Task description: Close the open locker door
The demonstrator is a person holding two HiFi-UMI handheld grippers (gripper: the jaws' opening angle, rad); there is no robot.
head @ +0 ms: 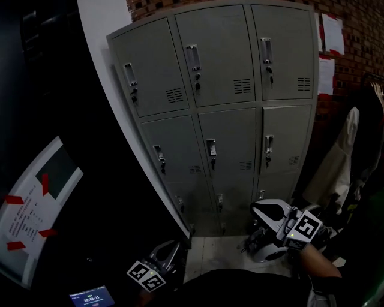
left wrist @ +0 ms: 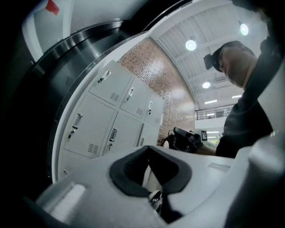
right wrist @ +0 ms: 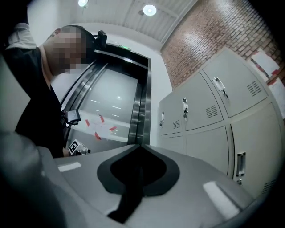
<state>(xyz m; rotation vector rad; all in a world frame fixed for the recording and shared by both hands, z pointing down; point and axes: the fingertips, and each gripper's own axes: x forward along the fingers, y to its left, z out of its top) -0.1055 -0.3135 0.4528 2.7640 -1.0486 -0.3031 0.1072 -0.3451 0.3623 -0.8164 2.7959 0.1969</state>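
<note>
Locker doors [head: 228,120]: grey painted sheet metal, flat rectangular panels, 3 columns by 3 rows, standing against a red brick wall [head: 354,18]. Each door has an upright metal pull handle [head: 192,57] with a lock below it, and a small block of louvred vent slots [head: 242,86] low on its right. All 9 doors look flush with the frame in the head view; the bottom row is dim and partly cut off, so I cannot tell which door is the one to shut.

Left gripper [head: 168,255]: low and left of the lockers, well apart from them. Smooth pale grey plastic shell, black-and-white marker cube [head: 146,276] on its back. Its own view shows the jaws closed, tips meeting at the top of a black rubber-lined hollow [left wrist: 148,149], nothing held.

Right gripper [head: 258,231]: low, in front of the bottom row, not touching any door. Same rounded grey shell, marker cube [head: 306,228] near the person's forearm [head: 318,267]. Jaws closed tip to tip around a dark padded hollow [right wrist: 139,146], empty.

White paper sheets [head: 333,33] are stuck on the brick. Pale coat [head: 336,162] hangs right of the lockers. White notice with red tape corners [head: 36,204] sits on a black panel at left.
</note>
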